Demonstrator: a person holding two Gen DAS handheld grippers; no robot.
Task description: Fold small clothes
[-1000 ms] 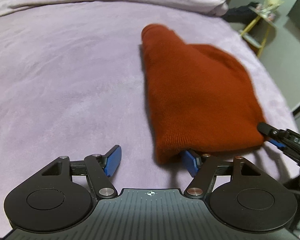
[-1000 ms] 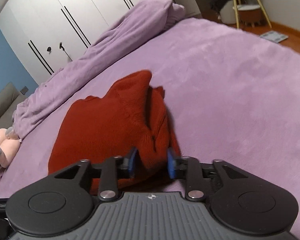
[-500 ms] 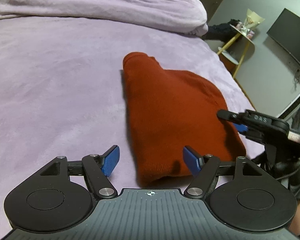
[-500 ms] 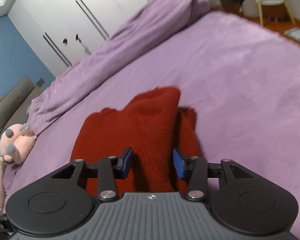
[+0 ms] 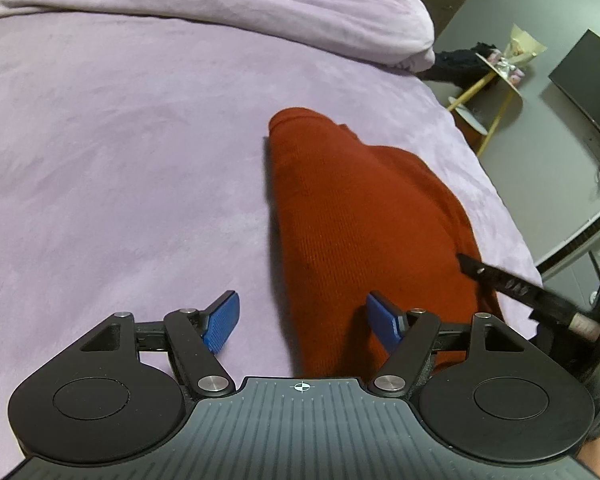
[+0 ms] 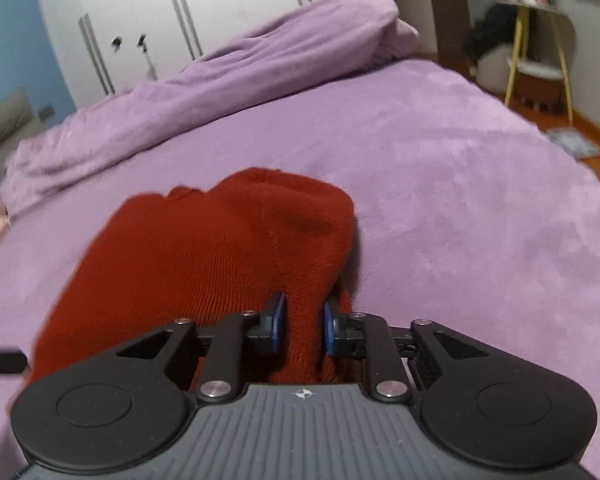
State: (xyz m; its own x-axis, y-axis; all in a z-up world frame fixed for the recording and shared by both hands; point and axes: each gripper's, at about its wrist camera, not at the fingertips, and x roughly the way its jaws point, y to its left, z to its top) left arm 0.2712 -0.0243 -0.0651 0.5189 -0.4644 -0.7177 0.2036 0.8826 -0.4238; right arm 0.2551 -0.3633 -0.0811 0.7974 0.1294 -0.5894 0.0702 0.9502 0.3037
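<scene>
Between the closing jaws of the right gripper (image 6: pixel 302 330), a ridge of the red garment (image 6: pixel 204 264) stands pinched. Left gripper (image 5: pixel 302 322) gapes wide, empty, straddling the garment's near-left edge; its long axis runs away across the purple bed (image 5: pixel 120 160).

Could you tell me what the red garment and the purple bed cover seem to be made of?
Red garment: looks like a soft ribbed knit, perhaps wool or acrylic; fine parallel ribs and a fuzzy matte surface show. Purple bed cover: looks like plush fleece or velvety microfibre; its short nap shows lighter and darker brushed patches with a faint sheen. The exact fibre of either cannot be told.
</scene>
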